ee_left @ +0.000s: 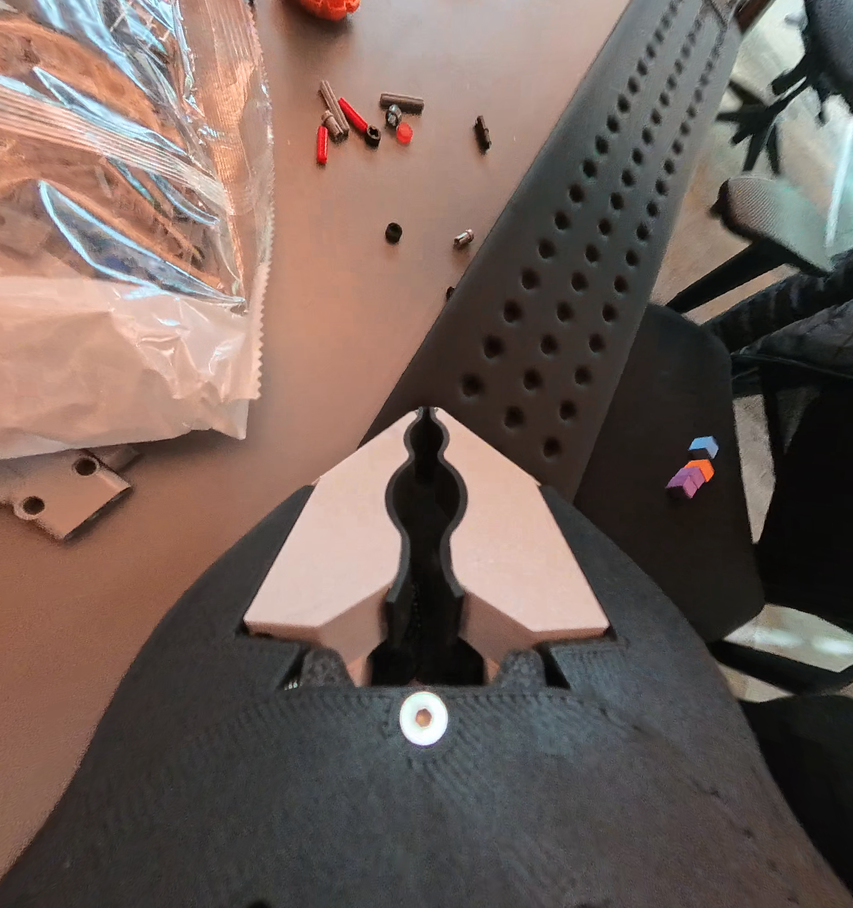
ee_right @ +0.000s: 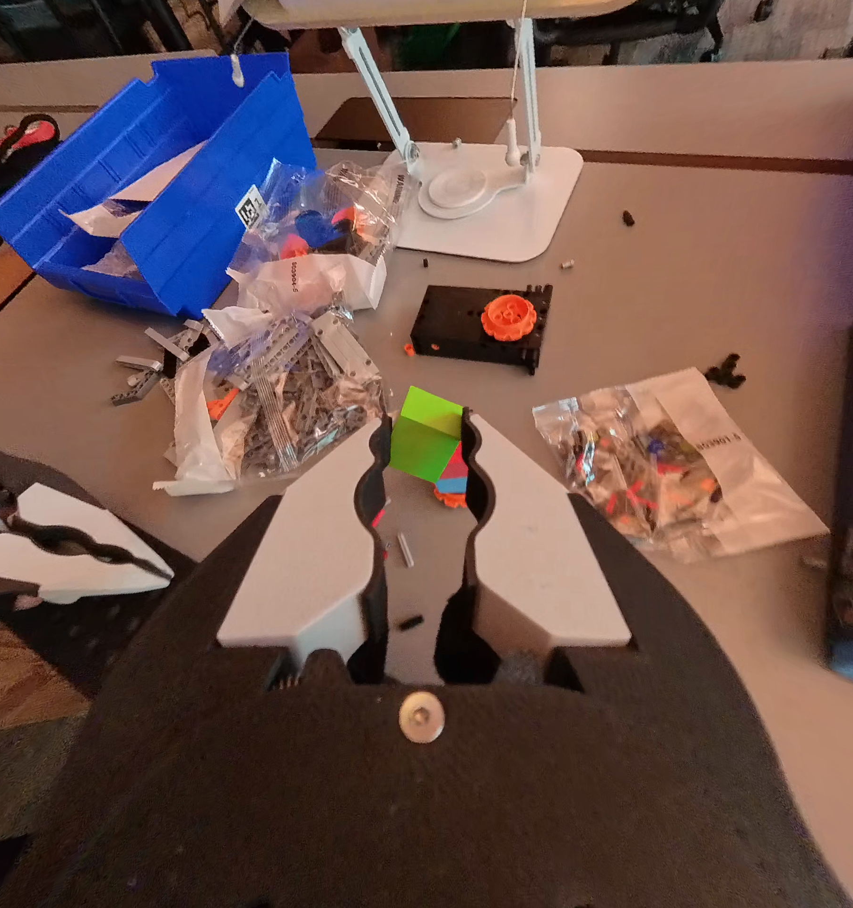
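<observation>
Right gripper (ee_right: 427, 417): my fingers part narrowly, pinching a green cube (ee_right: 422, 437) at their tips. Left gripper (ee_left: 428, 417): fingers closed together, seemingly on a thin black pin (ee_left: 423, 454), above the table (ee_left: 341, 304).

Right wrist view: bare tabletop (ee_right: 660, 304) lies open at 1 o'clock. Obstacles: green block (ee_right: 427, 437) dead ahead at 12, grey-parts bag (ee_right: 277, 393) at 10, small-parts bag (ee_right: 660, 462) at 2, black plate (ee_right: 464, 329) beyond, blue bin (ee_right: 169, 196) at 11.
</observation>
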`<move>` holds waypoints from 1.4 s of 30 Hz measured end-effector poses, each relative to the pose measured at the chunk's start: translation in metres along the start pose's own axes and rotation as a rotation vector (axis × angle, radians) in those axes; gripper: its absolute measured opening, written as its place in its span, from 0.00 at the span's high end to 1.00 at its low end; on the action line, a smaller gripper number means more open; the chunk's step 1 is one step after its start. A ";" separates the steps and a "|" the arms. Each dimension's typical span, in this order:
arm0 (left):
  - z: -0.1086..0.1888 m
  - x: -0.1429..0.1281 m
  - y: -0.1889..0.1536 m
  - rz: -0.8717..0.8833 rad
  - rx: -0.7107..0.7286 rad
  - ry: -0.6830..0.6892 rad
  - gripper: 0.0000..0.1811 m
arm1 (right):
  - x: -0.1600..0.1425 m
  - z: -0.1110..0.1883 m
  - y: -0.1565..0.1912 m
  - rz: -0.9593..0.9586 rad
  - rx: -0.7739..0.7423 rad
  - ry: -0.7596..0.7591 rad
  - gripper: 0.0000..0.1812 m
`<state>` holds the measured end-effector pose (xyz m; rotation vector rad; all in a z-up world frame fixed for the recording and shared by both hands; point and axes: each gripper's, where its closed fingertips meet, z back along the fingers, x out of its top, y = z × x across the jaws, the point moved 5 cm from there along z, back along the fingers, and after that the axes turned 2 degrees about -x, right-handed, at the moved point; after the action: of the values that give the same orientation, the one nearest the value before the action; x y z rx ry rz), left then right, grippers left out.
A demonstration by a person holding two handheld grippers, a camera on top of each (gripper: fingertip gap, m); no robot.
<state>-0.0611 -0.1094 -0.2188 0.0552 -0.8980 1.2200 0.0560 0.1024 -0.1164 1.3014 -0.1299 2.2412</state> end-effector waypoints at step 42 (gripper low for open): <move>0.002 -0.002 0.006 0.081 -0.117 -0.082 1.00 | -0.028 -0.044 0.001 0.239 -0.073 -0.055 0.86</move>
<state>-0.0671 -0.1099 -0.2212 -0.0251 -1.0502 1.2447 0.0323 0.1048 -0.1630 1.3705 -0.4037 2.3730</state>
